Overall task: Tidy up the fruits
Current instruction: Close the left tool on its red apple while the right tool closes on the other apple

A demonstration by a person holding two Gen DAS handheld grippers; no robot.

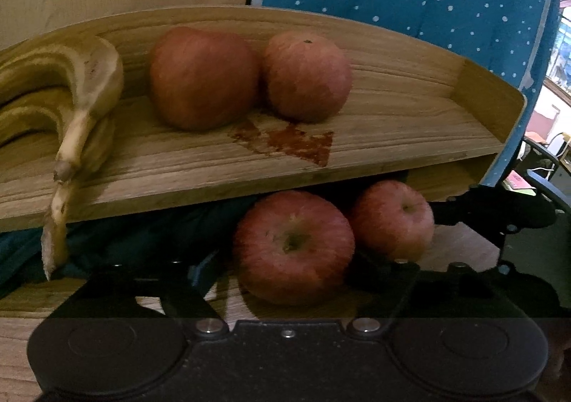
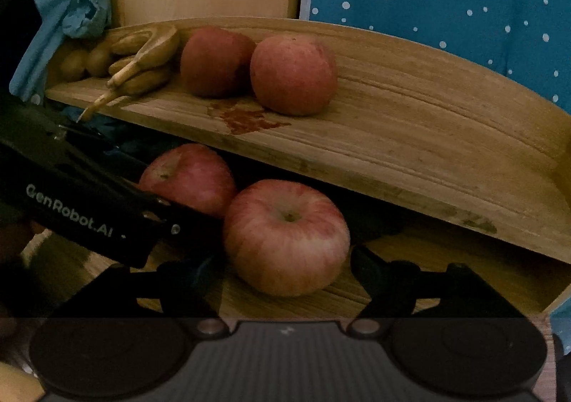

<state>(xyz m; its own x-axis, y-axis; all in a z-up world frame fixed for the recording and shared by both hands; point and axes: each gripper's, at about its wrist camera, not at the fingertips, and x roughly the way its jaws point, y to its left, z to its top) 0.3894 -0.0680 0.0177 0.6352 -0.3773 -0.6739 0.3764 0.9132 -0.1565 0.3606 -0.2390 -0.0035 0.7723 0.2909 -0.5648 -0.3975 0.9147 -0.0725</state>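
Top shelf (image 1: 410, 116): bananas (image 1: 71, 88) on the left, two apples (image 1: 203, 77) (image 1: 307, 75) touching side by side to their right. Underneath, on the lower shelf (image 2: 446, 252), two more apples (image 1: 292, 247) (image 1: 392, 218), also touching.

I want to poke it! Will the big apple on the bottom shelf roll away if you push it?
Probably a little. The big apple is round and sits stem-up on the flat lower shelf, so a push could tip it rolling. The second apple beside it might stop it on that side. Its skin looks smooth, so open fingers may slip.
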